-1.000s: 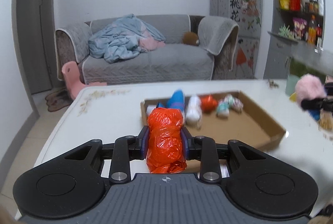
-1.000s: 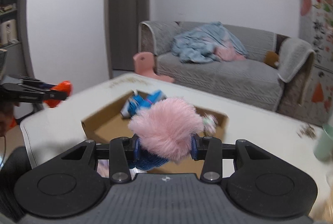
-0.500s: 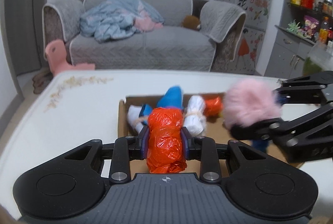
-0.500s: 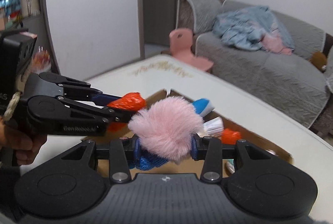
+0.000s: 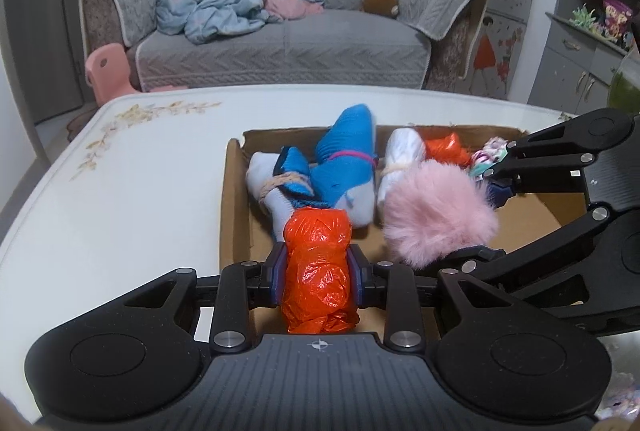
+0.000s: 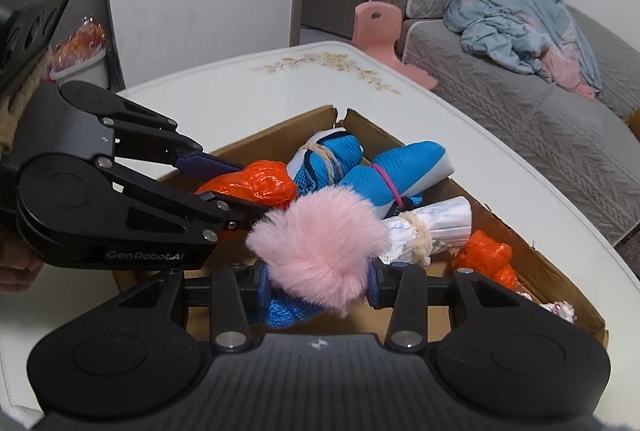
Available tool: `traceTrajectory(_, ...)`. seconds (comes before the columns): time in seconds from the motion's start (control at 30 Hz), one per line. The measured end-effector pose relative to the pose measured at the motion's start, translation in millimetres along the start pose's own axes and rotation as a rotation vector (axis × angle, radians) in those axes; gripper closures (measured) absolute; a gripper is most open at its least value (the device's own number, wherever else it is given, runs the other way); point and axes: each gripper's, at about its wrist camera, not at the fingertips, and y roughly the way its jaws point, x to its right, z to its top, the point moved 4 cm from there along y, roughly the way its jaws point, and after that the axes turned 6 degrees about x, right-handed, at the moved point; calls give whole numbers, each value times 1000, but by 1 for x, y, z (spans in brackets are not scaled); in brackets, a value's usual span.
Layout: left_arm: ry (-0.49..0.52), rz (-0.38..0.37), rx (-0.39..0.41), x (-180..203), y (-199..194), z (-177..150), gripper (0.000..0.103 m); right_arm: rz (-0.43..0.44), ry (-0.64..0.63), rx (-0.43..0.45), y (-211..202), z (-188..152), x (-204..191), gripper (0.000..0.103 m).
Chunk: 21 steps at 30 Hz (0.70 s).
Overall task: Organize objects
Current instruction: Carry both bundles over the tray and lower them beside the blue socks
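Over the cardboard box [image 5: 234, 199] on our white counter [image 5: 140, 167], left tongs [image 5: 318, 267] clamped on orange bag bundle [image 5: 318, 271], right tongs [image 6: 316, 281] clamped on pink pom-pom [image 6: 320, 243], rolled socks [image 5: 344, 163] inside the box

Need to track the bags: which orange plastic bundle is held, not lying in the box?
The orange bundle clamped in the left gripper; the other orange bundle lies at the box's far wall.
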Motion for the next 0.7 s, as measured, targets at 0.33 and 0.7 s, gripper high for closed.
traceTrajectory(0.33, 10, 25, -40, 1, 9, 0, 66, 15, -55, -45, 16, -2, -1, 64)
traceTrajectory(0.7, 15, 33, -69, 4, 10, 0, 65, 27, -63, -87, 17, -2, -2, 62)
